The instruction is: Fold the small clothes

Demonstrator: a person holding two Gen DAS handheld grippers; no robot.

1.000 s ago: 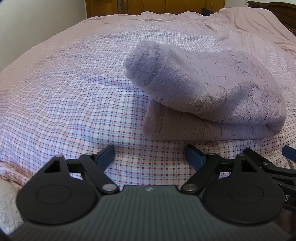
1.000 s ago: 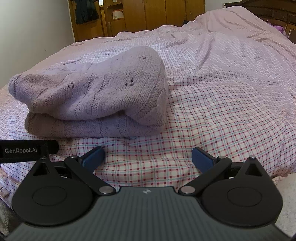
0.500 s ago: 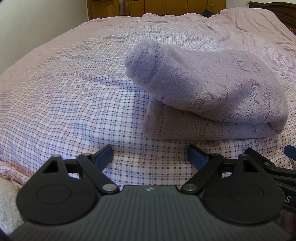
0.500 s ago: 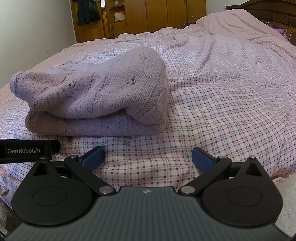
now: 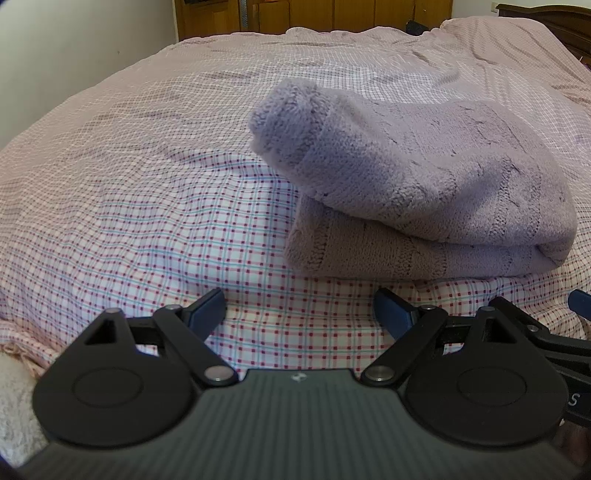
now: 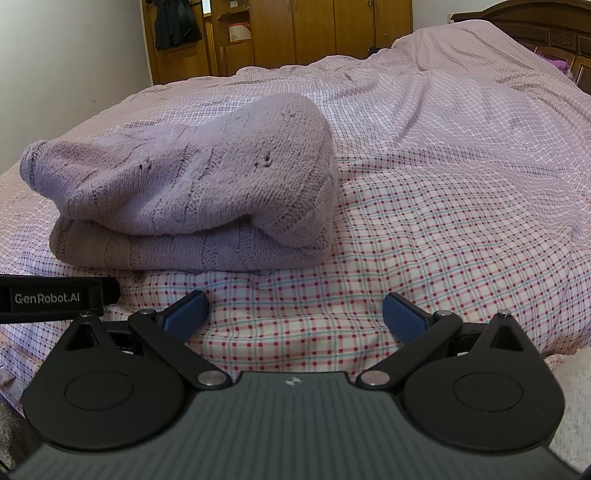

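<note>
Left wrist view: folded sweater (image 5: 424,192) unchanged, nearer.

Checked bedsheet (image 5: 155,206) (rumpled), wooden wardrobes (image 6: 332,33) behind.

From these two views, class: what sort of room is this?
Most likely a bedroom: a bed under a checked sheet, wooden wardrobes behind, and a folded lilac knit lying on the bed.
</note>
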